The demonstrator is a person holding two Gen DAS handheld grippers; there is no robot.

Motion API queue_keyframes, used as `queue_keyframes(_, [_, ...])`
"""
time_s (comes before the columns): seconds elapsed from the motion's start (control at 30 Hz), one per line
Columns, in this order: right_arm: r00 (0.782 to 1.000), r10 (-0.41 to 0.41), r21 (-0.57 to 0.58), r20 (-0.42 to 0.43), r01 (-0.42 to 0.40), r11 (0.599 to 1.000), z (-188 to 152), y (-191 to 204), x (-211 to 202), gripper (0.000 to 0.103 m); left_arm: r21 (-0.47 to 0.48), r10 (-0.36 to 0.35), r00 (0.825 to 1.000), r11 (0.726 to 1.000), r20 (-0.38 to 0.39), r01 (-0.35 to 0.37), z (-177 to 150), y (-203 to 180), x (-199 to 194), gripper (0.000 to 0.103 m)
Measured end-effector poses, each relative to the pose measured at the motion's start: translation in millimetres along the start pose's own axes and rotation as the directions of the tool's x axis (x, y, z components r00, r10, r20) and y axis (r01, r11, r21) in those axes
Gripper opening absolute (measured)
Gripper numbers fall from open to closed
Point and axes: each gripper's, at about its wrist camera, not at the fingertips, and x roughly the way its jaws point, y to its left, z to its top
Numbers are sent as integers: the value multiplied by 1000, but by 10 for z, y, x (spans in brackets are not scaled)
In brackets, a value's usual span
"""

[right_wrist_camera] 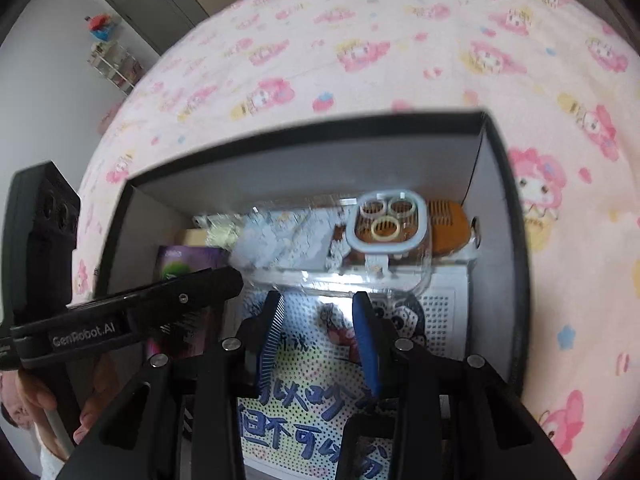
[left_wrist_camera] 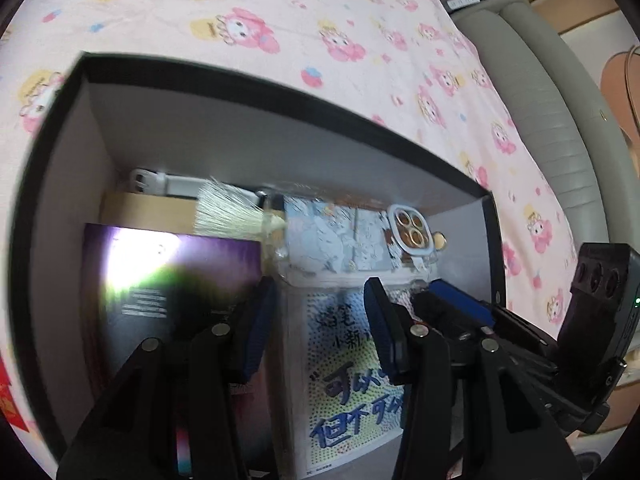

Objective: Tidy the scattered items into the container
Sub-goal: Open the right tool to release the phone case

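though both views are smeared by motion, the container [left_wrist_camera: 280, 92] reads clearly: a black-rimmed box with grey inner walls, sitting on a bed [left_wrist_camera: 360, 20] under a pink cartoon-print sheet.

inside the box: a purple-black carton [left_wrist_camera: 168, 276] at the left, its top washed out by glare; a tan box [left_wrist_camera: 148, 208] behind it, mostly covered; a white plastic piece [left_wrist_camera: 160, 180] against the far wall, only partly seen; a pale bristle brush [left_wrist_camera: 228, 204], its handle lost in blur. a dotted card with blue handwriting [left_wrist_camera: 348, 392] lies flat, its near end cut off by the claw arms. a clear phone case [right_wrist_camera: 384, 232] with three rings lies over it toward the far wall, and a brown comb-like item [right_wrist_camera: 448, 228] shows behind it, partly hidden.

left claw [left_wrist_camera: 320, 332]: jaws parted, over the card; nothing visibly between the pads. right claw [right_wrist_camera: 316, 340]: jaws parted, likewise over the card, nothing clamped that can be made out. each claw also intrudes at the edge of the other's view. fingers [right_wrist_camera: 36, 392] of a hand show at the lower left, mostly cut off.
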Motion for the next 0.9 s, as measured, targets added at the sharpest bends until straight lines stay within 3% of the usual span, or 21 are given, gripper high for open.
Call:
queue_keyframes(0.17, [999, 48, 45, 23, -49, 998, 106, -68, 40, 32, -48, 23, 1000, 999, 14, -22, 100, 92, 50, 42])
queue_keyframes(0.4, [999, -40, -11, -3, 40, 999, 140, 10, 174, 32, -10, 40, 999, 999, 6, -39, 214, -79, 200, 41])
queue_keyframes(0.63, [999, -52, -10, -8, 52, 999, 157, -35, 214, 32, -32, -3, 1000, 999, 3, 3, 259, -27, 212, 41])
queue_keyframes(0.73, [998, -59, -12, -1, 59, 998, 166, -26, 187, 32, -2, -18, 999, 1000, 42, 19, 193, -65, 76, 46])
queue_keyframes(0.9, [970, -225, -28, 97, 228, 973, 94, 139, -103, 34, 71, 6, 989, 997, 148, -17, 72, -245, -240, 62])
